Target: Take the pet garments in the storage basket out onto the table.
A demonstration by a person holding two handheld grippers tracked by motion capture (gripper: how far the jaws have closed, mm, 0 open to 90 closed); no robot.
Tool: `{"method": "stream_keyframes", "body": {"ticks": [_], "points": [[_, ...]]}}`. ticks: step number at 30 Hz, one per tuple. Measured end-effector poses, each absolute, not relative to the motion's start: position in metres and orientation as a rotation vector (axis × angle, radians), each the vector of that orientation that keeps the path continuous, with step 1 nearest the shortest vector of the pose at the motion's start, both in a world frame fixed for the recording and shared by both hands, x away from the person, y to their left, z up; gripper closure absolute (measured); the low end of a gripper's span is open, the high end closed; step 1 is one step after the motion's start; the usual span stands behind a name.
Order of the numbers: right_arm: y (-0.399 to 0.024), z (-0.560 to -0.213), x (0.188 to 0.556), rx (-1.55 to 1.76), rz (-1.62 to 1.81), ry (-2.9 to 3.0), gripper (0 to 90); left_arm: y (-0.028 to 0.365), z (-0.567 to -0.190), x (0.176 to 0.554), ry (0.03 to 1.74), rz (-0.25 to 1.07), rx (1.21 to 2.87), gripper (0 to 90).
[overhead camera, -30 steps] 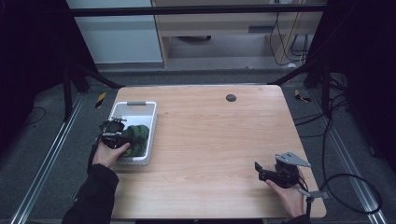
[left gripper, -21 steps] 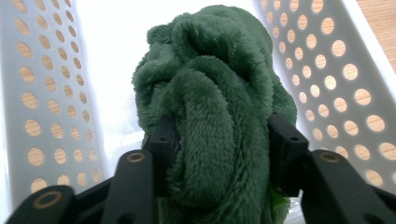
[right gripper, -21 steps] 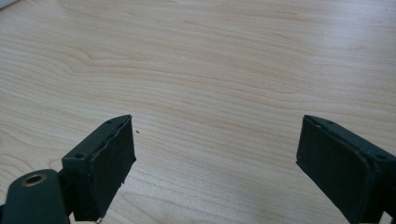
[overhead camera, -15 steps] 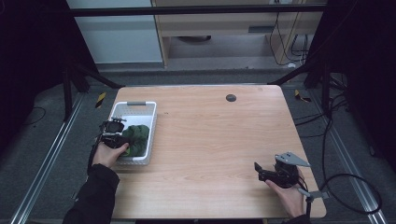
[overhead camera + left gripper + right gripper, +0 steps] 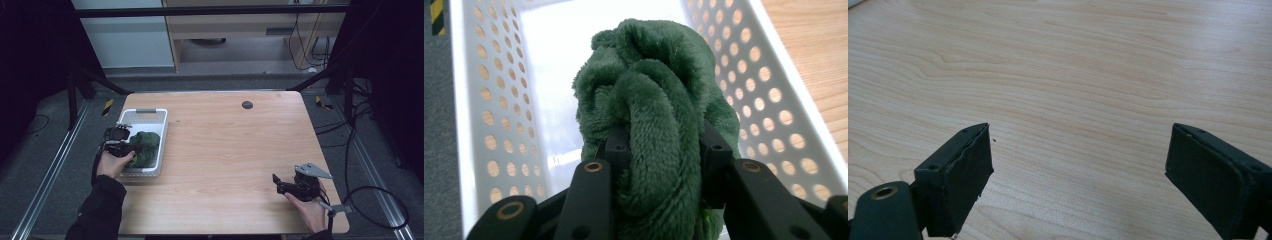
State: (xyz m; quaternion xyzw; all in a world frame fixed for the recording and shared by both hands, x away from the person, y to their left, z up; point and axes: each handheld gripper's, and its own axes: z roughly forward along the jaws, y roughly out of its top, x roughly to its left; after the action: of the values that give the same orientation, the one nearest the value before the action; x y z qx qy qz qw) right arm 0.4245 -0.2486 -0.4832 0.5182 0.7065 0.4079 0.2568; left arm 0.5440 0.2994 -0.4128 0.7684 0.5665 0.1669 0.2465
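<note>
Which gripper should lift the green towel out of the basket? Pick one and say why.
Left. The left gripper is already shut on the green towel inside the white basket. The right gripper is open over bare table, far across from the basket.

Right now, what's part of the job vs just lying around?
In play: green plush cloth, clamped in left gripper; white perforated basket under it.
Idle: right gripper, jaws open over bare wooden table; dark round spot.

High view down on table (image 5: pixel 225 145); gripper views close, sharing its wood.
</note>
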Motion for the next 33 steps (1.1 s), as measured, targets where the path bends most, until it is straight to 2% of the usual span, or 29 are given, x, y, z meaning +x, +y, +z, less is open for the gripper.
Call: {"method": "stream_keyframes", "body": {"ticks": [33], "points": [[-0.249,-0.485,0.425,1.397,1.106,1.918,11.4,0.303,-0.344,0.516,1.374,0.593,2.069,66.1]]}}
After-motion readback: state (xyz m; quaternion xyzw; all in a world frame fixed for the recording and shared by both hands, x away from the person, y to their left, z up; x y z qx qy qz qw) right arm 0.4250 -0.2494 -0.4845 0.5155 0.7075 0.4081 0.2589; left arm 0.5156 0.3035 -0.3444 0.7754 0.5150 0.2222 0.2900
